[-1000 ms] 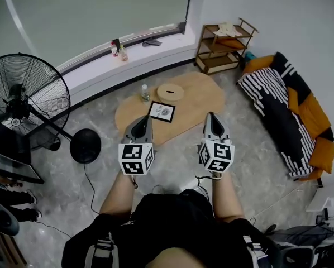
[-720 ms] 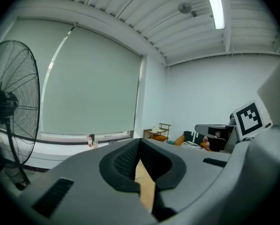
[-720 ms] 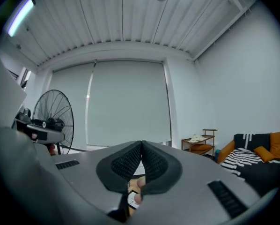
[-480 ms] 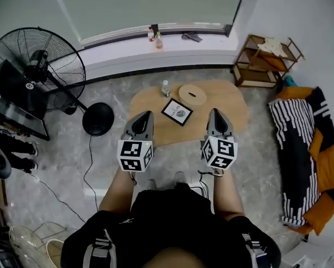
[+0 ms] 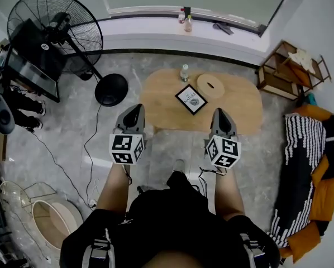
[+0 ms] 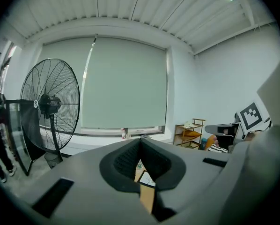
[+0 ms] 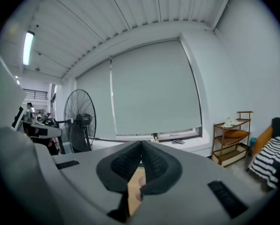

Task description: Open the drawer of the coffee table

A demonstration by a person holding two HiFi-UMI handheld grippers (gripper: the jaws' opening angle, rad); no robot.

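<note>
Wooden coffee table (image 5: 234,108) lies upper centre in the head view. Left gripper (image 5: 134,110) and right gripper (image 5: 219,114) point at its lower edge, both jaws closed on nothing.

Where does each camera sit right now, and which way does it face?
Head view: on the person's head, looking steeply down at the coffee table; forearms, torso, left gripper and right gripper show.
Left gripper view: on the left gripper, roughly level, facing the fan and window blind; its shut jaws show.
Right gripper view: on the right gripper, facing the same window blind; its shut jaws show.
Shared: both gripper views show the fan and wooden shelf.
</note>
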